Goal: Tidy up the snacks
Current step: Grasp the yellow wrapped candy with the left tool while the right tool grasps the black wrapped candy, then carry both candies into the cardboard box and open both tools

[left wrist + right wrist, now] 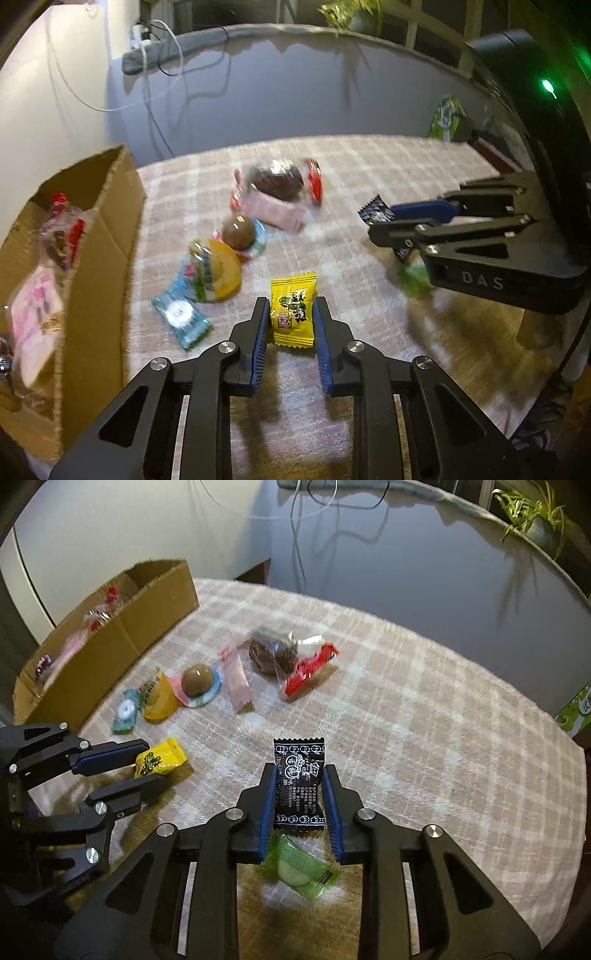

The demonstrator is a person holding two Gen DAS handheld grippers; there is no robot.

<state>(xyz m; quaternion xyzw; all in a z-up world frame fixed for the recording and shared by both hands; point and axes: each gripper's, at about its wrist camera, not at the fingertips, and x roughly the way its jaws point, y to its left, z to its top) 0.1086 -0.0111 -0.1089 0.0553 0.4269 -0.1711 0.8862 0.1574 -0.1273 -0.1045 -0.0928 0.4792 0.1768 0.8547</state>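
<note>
Along the left edge of the left wrist view stood an open brown cardboard box (pixel 92 236), holding a pink-wrapped snack (pixel 35 317) and a clear packet with red ends (pixel 61 232). Right of it, on the pink checked tablecloth (pixel 369 177), lay a teal sweet wrapper (pixel 183 317), an orange round snack (pixel 218 271), a brown ball-shaped sweet (pixel 238 230), a pale pink sachet (pixel 273 210) and a dark chocolate cake in clear wrap (pixel 279 179). At lower centre the left gripper (pixel 291 314) pinched a yellow sachet (pixel 293 308) between its blue pads; its print was unreadable. At right, the right gripper (pixel 301 788) clamped a black sachet with white print (pixel 299 786), characters illegible, above a green wrapped snack (pixel 299 866). "DAS" was moulded on that gripper's body.
</note>
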